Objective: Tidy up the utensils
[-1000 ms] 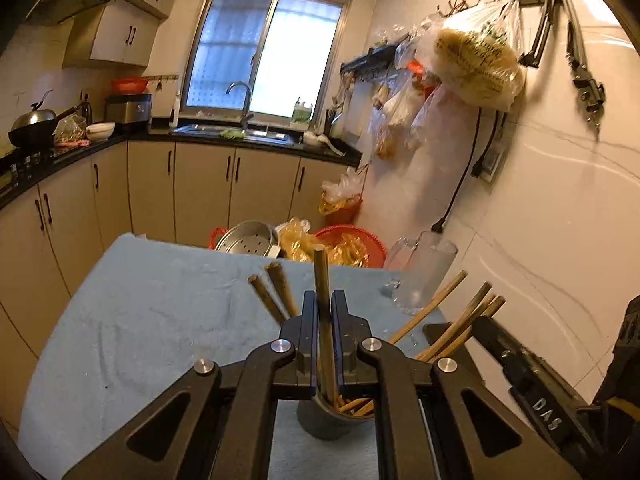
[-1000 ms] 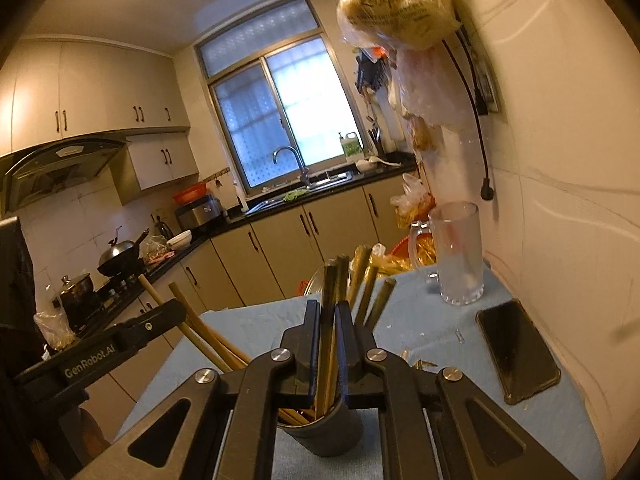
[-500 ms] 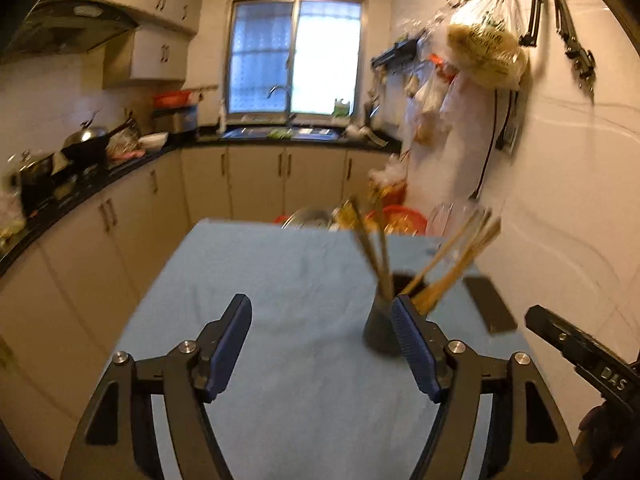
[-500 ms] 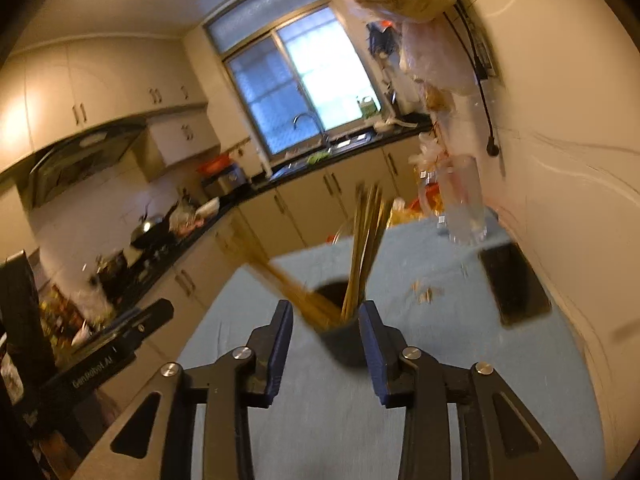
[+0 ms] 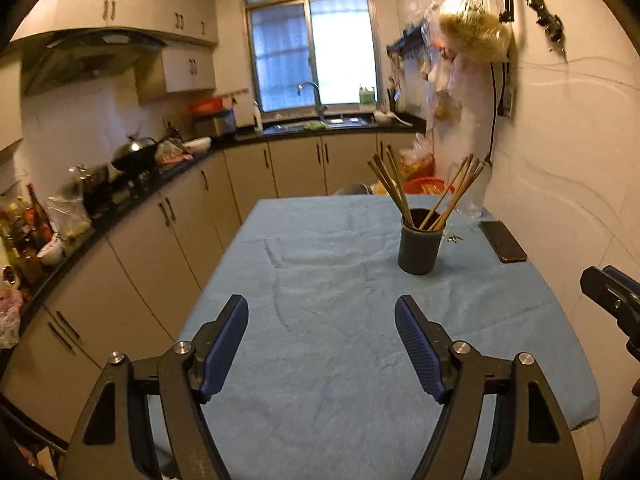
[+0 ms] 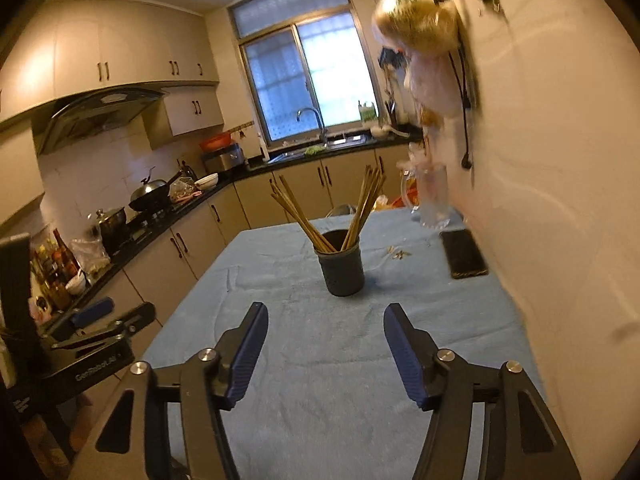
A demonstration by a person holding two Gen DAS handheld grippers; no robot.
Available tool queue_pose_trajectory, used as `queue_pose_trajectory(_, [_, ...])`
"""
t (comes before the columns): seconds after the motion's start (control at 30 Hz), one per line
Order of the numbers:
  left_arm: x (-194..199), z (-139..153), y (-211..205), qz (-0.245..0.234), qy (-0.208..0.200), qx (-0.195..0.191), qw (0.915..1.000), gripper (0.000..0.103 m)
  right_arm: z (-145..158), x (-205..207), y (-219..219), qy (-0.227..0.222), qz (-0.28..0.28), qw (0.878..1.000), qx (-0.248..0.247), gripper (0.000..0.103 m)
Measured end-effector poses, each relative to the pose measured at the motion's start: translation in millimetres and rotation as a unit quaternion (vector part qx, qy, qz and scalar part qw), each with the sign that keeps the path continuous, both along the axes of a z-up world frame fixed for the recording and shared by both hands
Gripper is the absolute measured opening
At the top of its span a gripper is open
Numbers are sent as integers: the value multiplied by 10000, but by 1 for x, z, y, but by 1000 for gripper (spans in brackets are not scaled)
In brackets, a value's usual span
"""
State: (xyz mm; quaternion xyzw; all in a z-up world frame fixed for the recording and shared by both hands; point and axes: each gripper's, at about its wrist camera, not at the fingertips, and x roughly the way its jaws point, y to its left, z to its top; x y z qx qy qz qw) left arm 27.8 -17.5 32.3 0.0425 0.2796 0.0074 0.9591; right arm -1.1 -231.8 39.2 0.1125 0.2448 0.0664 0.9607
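All the long wooden chopsticks (image 5: 448,196) stand in the dark round cup (image 5: 419,242); both tongs, left (image 5: 321,354) and right (image 6: 324,354), have just spread wide, holding nothing. The job looks done.

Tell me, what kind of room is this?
A home kitchen, by the look of it: a sink with a tap under the window, a wok on the stove, a range hood above.
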Motion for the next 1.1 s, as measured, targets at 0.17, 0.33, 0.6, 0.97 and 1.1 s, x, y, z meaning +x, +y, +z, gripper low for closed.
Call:
queue_pose_trajectory(0.17, [-26, 13, 6, -28, -79, -151, 9999, 80, 9, -35, 1, -170, -127, 9997, -98, 68])
queue_pose_trajectory(0.33, [-40, 25, 6, -64, -248, -5, 9997, 82, 11, -53, 2, -211, -170, 9996, 16, 68])
queue_pose_trajectory(0.6, [-50, 33, 5, -53, -413, -20, 9991, 87, 19, -60, 2, -338, -134, 9993, -39, 71])
queue_pose_trajectory(0.97, [-44, 24, -2, -49, -278, 86, 9996, 90, 18, -56, 9, -154, -68, 9996, -218, 76])
queue_pose_trajectory(1.1, [-42, 23, 0, -44, -269, 78, 9996, 90, 19, -56, 13, -137, -58, 9994, -304, 76])
